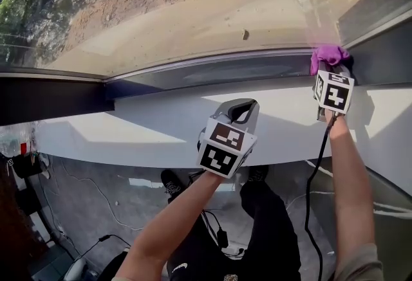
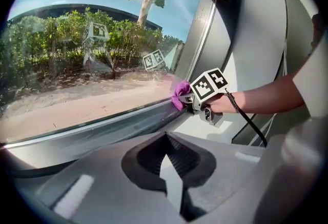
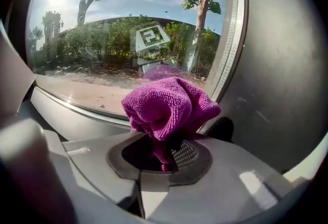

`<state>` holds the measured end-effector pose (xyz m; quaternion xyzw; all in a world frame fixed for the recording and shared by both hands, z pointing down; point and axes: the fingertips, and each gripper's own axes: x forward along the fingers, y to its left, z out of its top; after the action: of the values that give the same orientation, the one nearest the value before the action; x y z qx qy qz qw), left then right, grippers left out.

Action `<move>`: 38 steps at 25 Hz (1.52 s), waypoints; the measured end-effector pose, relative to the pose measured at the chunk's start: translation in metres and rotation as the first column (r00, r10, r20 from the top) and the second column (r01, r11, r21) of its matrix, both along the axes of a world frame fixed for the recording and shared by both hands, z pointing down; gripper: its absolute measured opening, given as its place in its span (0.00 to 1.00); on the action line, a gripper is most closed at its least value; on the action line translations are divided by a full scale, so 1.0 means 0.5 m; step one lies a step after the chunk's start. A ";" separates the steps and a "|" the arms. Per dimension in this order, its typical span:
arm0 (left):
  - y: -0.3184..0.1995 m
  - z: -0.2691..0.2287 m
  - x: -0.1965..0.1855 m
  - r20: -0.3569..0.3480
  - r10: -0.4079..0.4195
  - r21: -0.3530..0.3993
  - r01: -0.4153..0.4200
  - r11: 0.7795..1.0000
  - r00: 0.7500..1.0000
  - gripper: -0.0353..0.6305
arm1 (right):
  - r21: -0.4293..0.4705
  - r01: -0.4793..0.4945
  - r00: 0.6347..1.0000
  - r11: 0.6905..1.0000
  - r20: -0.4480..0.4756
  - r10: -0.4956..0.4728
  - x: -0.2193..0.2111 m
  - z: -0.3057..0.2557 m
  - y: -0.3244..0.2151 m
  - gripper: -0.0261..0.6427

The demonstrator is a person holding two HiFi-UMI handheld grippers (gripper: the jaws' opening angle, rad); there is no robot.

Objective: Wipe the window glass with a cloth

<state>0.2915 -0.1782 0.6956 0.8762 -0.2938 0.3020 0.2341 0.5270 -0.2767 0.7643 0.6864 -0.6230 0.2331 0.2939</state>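
A crumpled purple cloth [image 1: 329,54] [image 2: 180,94] [image 3: 166,105] is clamped in my right gripper [image 1: 331,71] [image 3: 164,154], which is shut on it. The cloth sits at the lower right corner of the window glass [image 1: 193,9] [image 3: 113,38], close to the pane; I cannot tell whether it touches. In the left gripper view the right gripper [image 2: 192,99] shows just above the sill. My left gripper [image 1: 238,106] [image 2: 169,161] hovers over the white sill [image 1: 161,119] further left, shut with nothing in it, well back from the glass [image 2: 77,64].
A grey frame post [image 1: 380,3] [image 3: 277,79] borders the glass on the right. A dark lower frame rail [image 1: 193,74] runs along the pane's bottom. A black cable [image 1: 315,177] hangs from the right gripper. Below the sill are the person's legs and cables on the floor [image 1: 84,202].
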 end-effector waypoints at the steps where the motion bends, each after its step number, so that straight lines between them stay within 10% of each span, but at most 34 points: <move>1: 0.001 -0.003 0.009 0.003 0.004 0.000 -0.004 1.000 1.000 0.05 | -0.002 -0.024 1.000 1.000 0.004 0.024 0.015 0.000 0.003 0.19; 10: 0.014 -0.074 0.057 -0.046 -0.012 0.028 0.014 1.000 0.999 0.05 | 0.044 -0.154 0.983 0.987 0.103 0.149 0.062 -0.038 0.042 0.19; 19: 0.098 -0.333 -0.014 -0.197 -0.038 0.102 0.059 0.993 0.980 0.05 | 0.276 -0.089 0.974 0.957 0.226 0.026 -0.124 -0.370 0.209 0.19; 38: 0.365 -0.976 -0.402 -0.478 0.018 0.401 0.200 0.894 0.878 0.05 | 0.670 0.152 0.938 0.727 0.134 -0.319 -0.679 -1.104 0.593 0.19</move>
<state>0.0904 0.0042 0.2077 0.9374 -0.3306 -0.0050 0.1090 0.1875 0.0197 0.2123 0.6267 -0.7779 0.0441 -0.0126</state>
